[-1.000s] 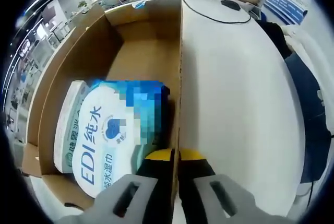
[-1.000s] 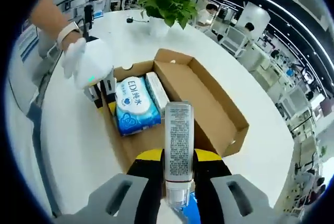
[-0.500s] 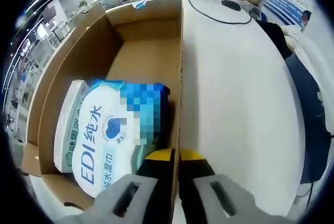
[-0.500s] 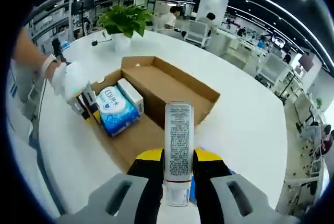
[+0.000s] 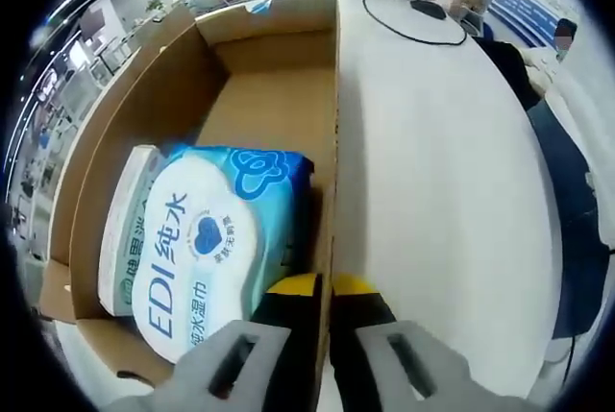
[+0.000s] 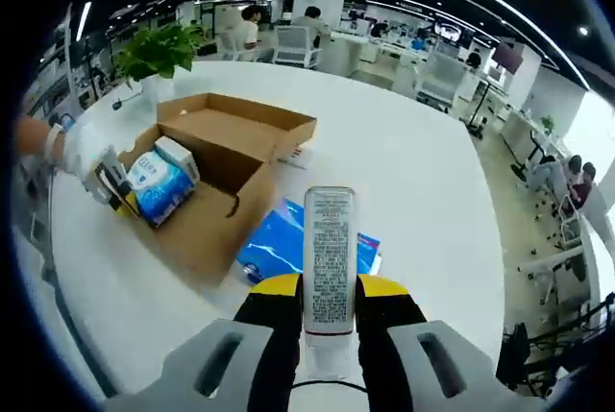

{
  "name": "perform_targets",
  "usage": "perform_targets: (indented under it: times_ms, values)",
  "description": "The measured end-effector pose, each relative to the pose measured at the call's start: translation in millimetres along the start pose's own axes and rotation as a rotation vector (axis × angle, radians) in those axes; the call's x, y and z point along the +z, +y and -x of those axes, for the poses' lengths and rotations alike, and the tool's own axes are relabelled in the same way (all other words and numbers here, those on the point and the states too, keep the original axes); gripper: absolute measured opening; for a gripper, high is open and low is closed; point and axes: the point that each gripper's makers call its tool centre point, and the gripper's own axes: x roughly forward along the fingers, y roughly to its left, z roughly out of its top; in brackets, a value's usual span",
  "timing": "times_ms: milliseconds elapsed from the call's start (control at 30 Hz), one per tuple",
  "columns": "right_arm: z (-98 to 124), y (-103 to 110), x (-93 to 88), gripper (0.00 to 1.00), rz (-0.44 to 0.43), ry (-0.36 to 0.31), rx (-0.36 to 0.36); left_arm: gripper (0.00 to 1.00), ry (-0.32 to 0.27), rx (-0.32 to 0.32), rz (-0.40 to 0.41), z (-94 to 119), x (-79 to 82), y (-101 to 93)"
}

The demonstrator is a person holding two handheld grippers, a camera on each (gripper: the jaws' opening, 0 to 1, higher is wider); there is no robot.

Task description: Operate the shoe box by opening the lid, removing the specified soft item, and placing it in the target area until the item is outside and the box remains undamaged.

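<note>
Cardboard shoe box (image 6: 207, 206) sits open on the white table (image 6: 404, 172), lid folded back toward 12 o'clock in the right gripper view, a potted plant (image 6: 163, 52) further out around 11. Right gripper (image 6: 329, 289) has its 2 jaws pinched on a white tube (image 6: 329, 254) that stands straight up between the yellow tips, label text facing the camera. Just past the tube at 12 o'clock there's a flat blue packet (image 6: 288, 244) lying on the table, touching the near side of the box as far as I can tell. Over at 9 o'clock a gloved hand (image 6: 79, 148) holds the left gripper (image 6: 113, 181) at the box's end. In the left gripper view, that left gripper (image 5: 322, 287) has its jaws squeezed together on the box's side wall (image 5: 332, 143), which runs straight up toward 12. Inside the box, at 9 o'clock from the tips, lies the soft wet wipes pack (image 5: 216, 239), blue and white with "EDI" printed on it, a 2nd white pack (image 5: 123, 230) tucked beside it at its far side.
</note>
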Motion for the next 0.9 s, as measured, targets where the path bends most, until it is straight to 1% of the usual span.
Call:
perform_targets:
  times_ms: [167,267,400,433,533,633,700,900]
  values:
    - [-2,-15,-21.0,0.19,-0.054,0.019,-0.012,0.01,0.007,0.000,0.000,0,-0.5,0.5]
    - [-6,-23,-33.2,0.19,-0.133,0.023,-0.019,0.01,0.006,0.003,0.000,1,0.1,-0.2]
    - [-15,-33,-43.0,0.19,-0.232,0.018,-0.026,0.01,0.009,0.005,0.005,0,-0.6,0.7]
    - [-18,-36,-47.6,0.19,-0.251,0.030,-0.028,0.01,0.009,0.006,0.006,0,-0.7,0.8]
    - [-27,-43,-57.7,0.19,-0.272,0.052,-0.037,0.01,0.008,0.009,0.010,0,-0.8,1.1]
    - [-37,-45,-66.7,0.19,-0.293,0.074,-0.029,0.01,0.007,0.010,0.013,0,-0.9,1.1]
    - [-43,-47,-73.2,0.19,-0.286,0.095,-0.033,0.01,0.008,0.009,0.014,0,-0.7,1.2]
    - [-54,-48,-83.9,0.19,-0.281,0.139,-0.032,0.01,0.007,0.007,0.013,0,-0.4,1.0]
